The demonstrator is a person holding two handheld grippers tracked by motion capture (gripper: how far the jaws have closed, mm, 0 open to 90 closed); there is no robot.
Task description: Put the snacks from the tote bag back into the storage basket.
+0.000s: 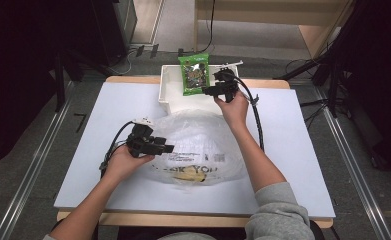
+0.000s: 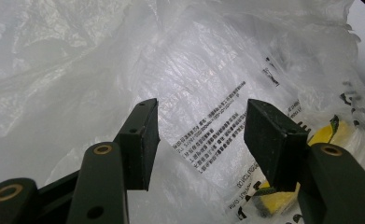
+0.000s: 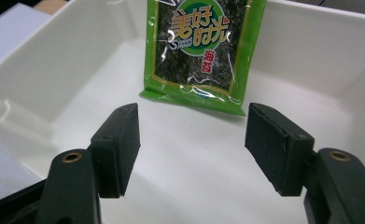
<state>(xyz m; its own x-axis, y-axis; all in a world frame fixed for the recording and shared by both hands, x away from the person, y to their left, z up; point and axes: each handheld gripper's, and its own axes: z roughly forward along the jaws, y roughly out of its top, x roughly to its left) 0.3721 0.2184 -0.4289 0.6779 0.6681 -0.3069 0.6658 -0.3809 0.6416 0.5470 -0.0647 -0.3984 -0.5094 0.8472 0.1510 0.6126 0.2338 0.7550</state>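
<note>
A green seaweed snack packet (image 1: 194,74) (image 3: 203,51) leans against the far wall of a white bin (image 1: 169,90) (image 3: 59,74) at the back of the table. My right gripper (image 1: 214,92) (image 3: 192,135) hangs open over the bin's floor, just short of the packet, with nothing between its jaws. A crumpled clear plastic bag (image 1: 198,145) (image 2: 124,60) with black print and something yellow (image 2: 339,135) inside lies mid-table. My left gripper (image 1: 168,148) (image 2: 200,135) stands open at the bag's left side, jaws pointing into the film.
The white tabletop (image 1: 73,165) has free room to the left and right of the bag. Black stands and cables flank the table on the floor. A wooden shelf unit (image 1: 263,15) stands behind the bin.
</note>
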